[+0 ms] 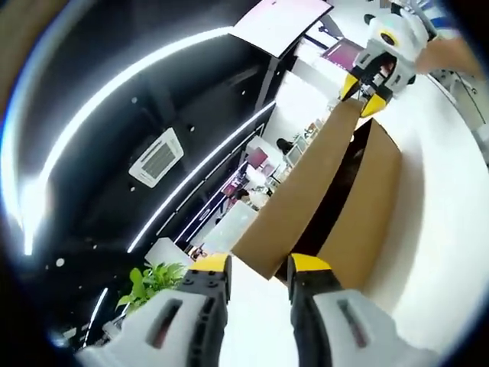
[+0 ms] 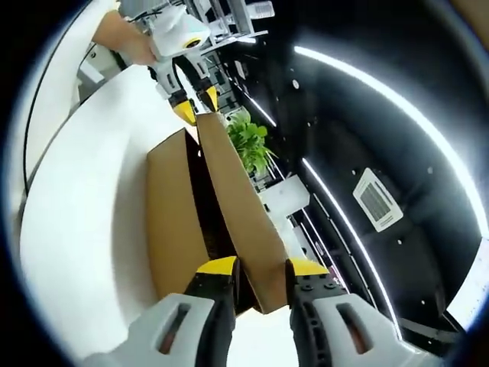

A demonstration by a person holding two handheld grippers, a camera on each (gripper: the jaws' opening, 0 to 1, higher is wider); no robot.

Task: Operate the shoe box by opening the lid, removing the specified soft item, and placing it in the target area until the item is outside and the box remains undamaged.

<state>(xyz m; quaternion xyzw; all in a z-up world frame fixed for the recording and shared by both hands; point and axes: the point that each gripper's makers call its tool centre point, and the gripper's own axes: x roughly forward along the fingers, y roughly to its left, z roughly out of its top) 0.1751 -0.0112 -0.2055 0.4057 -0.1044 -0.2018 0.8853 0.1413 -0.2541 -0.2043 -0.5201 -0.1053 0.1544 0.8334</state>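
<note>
A brown cardboard shoe box lies on a white table. Its hinged lid is raised on edge, showing a dark interior whose contents are hidden. My left gripper is shut on the near end of the lid. My right gripper pinches the far end. In the right gripper view the lid runs from my right gripper, shut on it, up to my left gripper. There the box body lies left of the lid on the table.
A green potted plant stands beyond the box. A person's hand holds the left gripper. Overhead is a black ceiling with long light strips and a vent. Desks and seated people are far off.
</note>
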